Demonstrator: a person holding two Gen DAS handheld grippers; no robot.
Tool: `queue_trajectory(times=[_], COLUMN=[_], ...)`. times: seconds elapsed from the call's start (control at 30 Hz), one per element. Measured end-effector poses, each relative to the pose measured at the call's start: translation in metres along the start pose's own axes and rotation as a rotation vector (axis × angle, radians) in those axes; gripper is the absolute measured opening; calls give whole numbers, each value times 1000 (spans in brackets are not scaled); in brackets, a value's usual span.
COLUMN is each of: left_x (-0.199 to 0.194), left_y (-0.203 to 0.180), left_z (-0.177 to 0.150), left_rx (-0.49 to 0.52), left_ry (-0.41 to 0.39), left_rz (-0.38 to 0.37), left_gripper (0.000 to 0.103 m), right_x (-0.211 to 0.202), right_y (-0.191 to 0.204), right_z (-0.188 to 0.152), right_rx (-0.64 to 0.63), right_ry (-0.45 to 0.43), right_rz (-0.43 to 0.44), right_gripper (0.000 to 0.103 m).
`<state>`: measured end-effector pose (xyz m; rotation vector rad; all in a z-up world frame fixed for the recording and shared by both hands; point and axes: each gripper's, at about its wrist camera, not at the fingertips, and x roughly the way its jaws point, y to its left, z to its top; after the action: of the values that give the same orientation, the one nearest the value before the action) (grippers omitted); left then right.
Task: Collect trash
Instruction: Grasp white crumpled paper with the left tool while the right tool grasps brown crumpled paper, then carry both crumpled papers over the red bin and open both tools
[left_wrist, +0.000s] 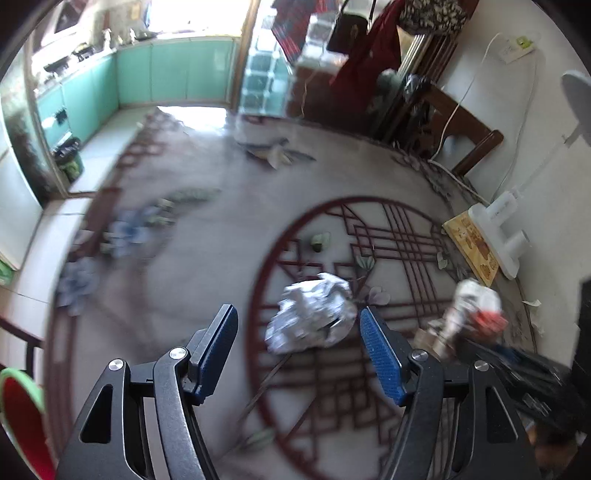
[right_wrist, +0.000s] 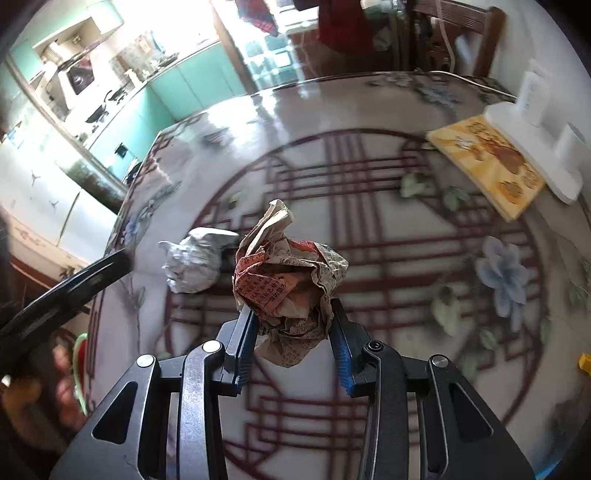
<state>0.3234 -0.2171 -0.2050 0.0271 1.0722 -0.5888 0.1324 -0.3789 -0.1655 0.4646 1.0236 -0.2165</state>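
Note:
A crumpled wad of newspaper (right_wrist: 288, 280) with red print sits between the blue pads of my right gripper (right_wrist: 291, 310), which is shut on it above the patterned table (right_wrist: 406, 332). A crumpled white paper ball (right_wrist: 195, 262) lies on the table just left of it. In the left wrist view my left gripper (left_wrist: 295, 312) stands open, and the white paper ball (left_wrist: 314, 314) lies blurred beyond and between its fingertips, untouched. The newspaper wad (left_wrist: 472, 306) appears blurred at the right there. One dark finger (right_wrist: 92, 273) of my left gripper shows beside the white ball.
A yellow printed box (right_wrist: 491, 170) lies under a white plastic stand (right_wrist: 535, 147) at the table's far right. A red dish with a green rim (left_wrist: 18, 417) sits at the near left edge. A wooden chair (left_wrist: 465, 129) stands behind the table. A hand (right_wrist: 22, 402) shows at lower left.

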Motion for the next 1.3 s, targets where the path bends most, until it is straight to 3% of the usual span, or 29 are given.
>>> queue_trajectory(times=[0.27,0.33,0.43,0.67,1.07,1.3], left_x=[70,73,64,-10,-161,-218], left_y=[-7,-8,-14,-19,18,49], left_z=[4,0,-2,-10,-68,-108], left_rx=[-15,-2,65,126,45,-20], left_ry=[119,110,77,-36,-193,-243], left_rz=[-24,-29,-15,43,137,181], left_gripper=[67,57,53,52,53,54], right_x=[5,7,7,-8,-61,-81], right_y=[-14,-11,-8,16,85,130], right_z=[3,4,4,3,-27,-52], right_rx=[35,24,20,-22,-149,-219], right_ry=[6,4,3,-24,-85,-115], right_rz=[6,-2,0,-7,27,68], right_gripper=[36,36,36,36,38,38])
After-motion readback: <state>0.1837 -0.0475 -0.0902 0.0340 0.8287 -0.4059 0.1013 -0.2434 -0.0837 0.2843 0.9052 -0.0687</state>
